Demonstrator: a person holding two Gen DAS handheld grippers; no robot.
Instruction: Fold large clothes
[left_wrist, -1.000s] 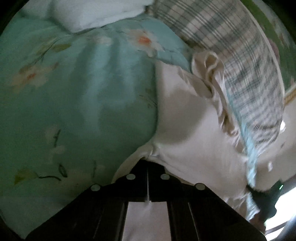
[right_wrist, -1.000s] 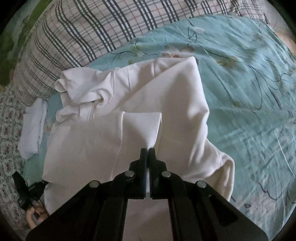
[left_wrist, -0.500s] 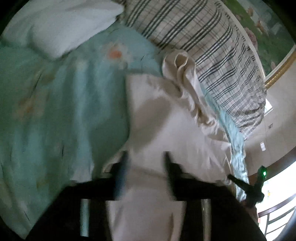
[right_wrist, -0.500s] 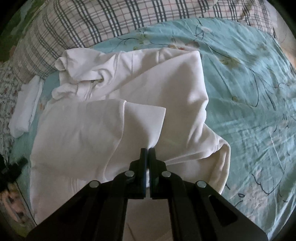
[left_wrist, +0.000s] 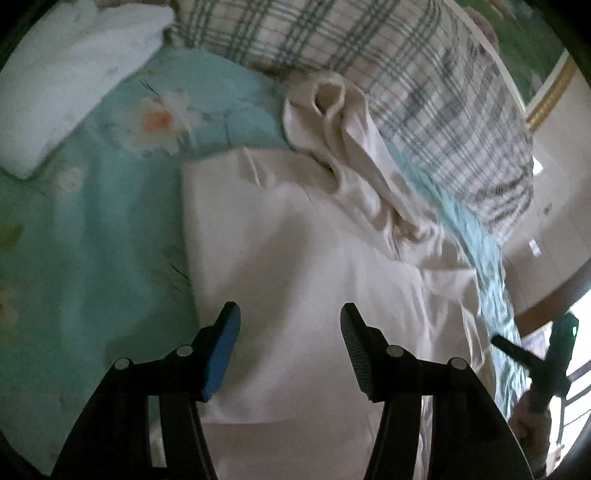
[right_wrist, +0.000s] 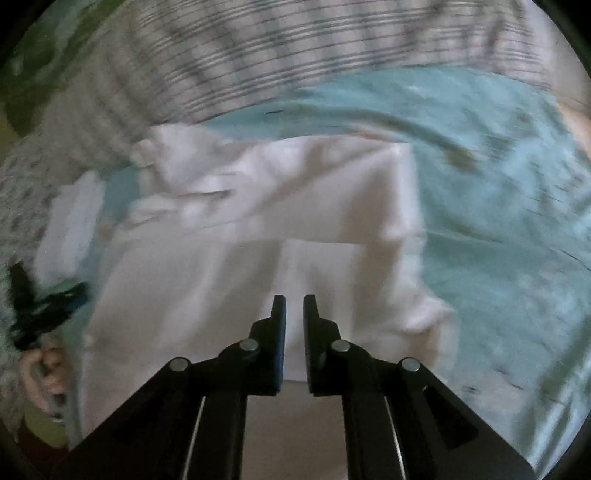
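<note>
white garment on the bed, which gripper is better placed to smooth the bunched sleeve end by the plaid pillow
Left, probably. The left gripper stands open over the white garment, with the bunched sleeve end ahead. The right gripper, just opening, faces the garment's folded body.

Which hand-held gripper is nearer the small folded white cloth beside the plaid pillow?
Probably right. The folded white cloth lies left of the opening right hand-held gripper; the left hand-held gripper doesn't see it.

Bed (left_wrist: 92, 258) w/ a teal floral cover. Cream-white garment (left_wrist: 295, 258) lies spread on it, partly folded, its hood end bunched up toward the plaid pillow (left_wrist: 369, 55) at the head of the bed. White folded cloth (left_wrist: 55, 92) sits on the cover just beside the pillow, apart from the garment. Right wrist view blurred; same garment (right_wrist: 258, 221) on the teal cover (right_wrist: 498, 221).
</note>
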